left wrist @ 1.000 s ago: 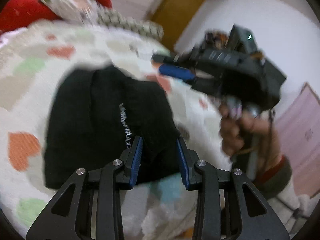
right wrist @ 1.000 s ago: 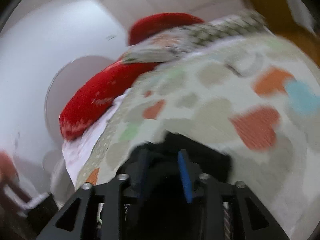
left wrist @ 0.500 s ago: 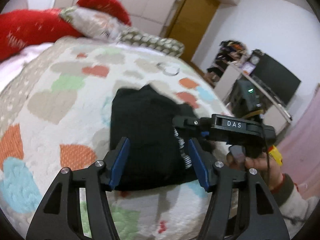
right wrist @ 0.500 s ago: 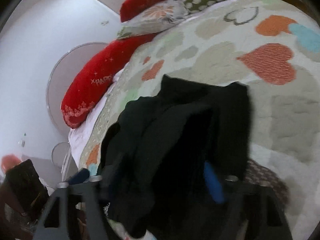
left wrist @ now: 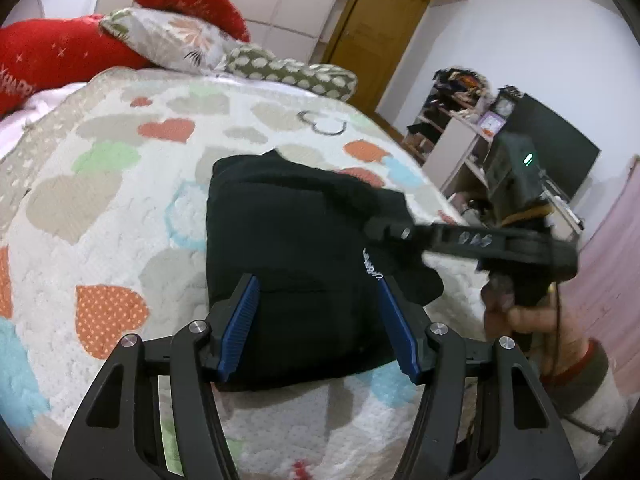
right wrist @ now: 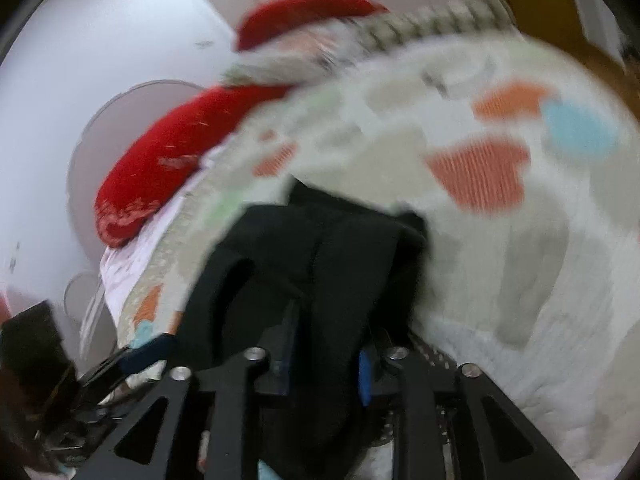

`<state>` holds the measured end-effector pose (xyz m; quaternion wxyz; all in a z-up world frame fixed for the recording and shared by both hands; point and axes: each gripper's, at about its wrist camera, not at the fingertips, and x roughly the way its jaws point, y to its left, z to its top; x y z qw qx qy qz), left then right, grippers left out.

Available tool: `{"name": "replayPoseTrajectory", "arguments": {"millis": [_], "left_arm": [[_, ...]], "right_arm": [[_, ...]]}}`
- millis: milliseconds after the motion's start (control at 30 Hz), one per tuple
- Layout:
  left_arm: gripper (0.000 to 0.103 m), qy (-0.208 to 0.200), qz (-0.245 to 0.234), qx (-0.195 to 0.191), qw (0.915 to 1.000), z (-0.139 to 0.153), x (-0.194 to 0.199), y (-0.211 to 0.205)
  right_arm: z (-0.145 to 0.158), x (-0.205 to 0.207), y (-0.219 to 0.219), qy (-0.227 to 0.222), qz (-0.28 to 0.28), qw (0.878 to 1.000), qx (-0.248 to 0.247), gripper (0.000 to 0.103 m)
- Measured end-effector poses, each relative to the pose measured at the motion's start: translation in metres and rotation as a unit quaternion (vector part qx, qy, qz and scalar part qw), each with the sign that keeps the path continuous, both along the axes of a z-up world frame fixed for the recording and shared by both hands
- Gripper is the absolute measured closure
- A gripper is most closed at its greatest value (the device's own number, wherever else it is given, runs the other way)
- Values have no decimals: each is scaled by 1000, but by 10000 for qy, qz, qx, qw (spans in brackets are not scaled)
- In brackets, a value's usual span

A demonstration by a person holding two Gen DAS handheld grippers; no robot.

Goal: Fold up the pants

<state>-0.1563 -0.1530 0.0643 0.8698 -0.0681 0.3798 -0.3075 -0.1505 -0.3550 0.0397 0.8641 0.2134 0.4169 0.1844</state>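
Here, closest to me, my left gripper point(left wrist: 318, 326) has its blue-padded fingers point(left wrist: 240, 324) spread wide, one on each side of the near edge of the folded black pants point(left wrist: 288, 248), gripping nothing. The pants lie as a compact dark bundle on the heart-patterned quilt point(left wrist: 108, 216) that covers the bed, with a strip of white lettering showing toward their right edge.

My right gripper point(right wrist: 324, 354) is closing at this moment, and a thick fold of the black cloth runs up between its fingers point(right wrist: 363, 372); the view is blurred, so I cannot tell whether the pads already press on it. From the left camera that same gripper comes in from the right over the far corner of the pants, held by my right hand point(left wrist: 516, 312).

Farther off, a red pillow point(left wrist: 60, 52) and a floral pillow point(left wrist: 176, 40) sit at the head of the bed. Beyond them stands a wooden door point(left wrist: 376, 28), and to the right a dark television point(left wrist: 560, 160).
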Motion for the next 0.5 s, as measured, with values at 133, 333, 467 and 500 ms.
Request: {"name": "replayPoseTrajectory", "arguments": {"millis": [133,333,467,500], "left_arm": [[42,-210,104,123,9996,22,-1,10],[42,-115,486,444,9978,31,45,5],[42,210,571,743,9954,10,80,-13],[42,289,585,843,9943,3,88,-18]], "right_arm": [[13,-6,-16,-47,-237,9996,-125,52],[64,-26,-18,-919,-109,9956,120,52],[53,-4,17,-695,274,9970,-211,56],[48,2,21,-637,255,9972,-305,56]]}}
